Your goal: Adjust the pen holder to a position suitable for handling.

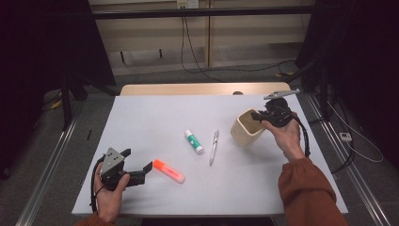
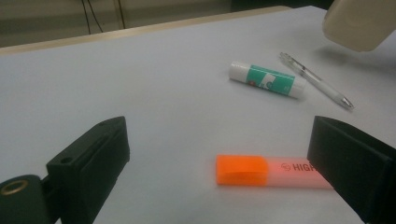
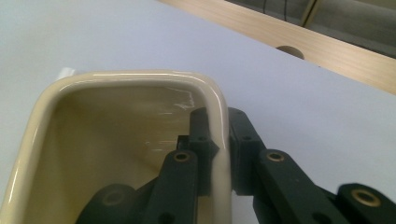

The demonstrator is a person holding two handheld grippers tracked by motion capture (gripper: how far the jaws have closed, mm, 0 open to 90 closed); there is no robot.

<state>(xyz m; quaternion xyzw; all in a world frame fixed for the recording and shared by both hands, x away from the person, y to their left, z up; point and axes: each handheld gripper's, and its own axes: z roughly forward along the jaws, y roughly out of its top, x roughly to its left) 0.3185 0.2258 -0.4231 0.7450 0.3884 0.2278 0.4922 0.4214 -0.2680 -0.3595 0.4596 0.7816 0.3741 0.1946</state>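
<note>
1. The left hand-held gripper [image 1: 141,170] hovers with jaws spread, nothing between them, beside the highlighter [image 1: 168,171].
2. Mid-worktop [image 1: 155,117] lie a glue stick [image 1: 194,141] and a pen [image 1: 214,147].
3. Farther right, the right hand-held gripper [image 1: 256,116] pinches the wall of the cup [image 1: 246,127], which is tilted.
4. That thin-wall pinch could slip; the cup may drop and crack.

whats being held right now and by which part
The right gripper holds the cream cup by its rim wall, one jaw inside and one outside. The left gripper is open, holding nothing.
</note>
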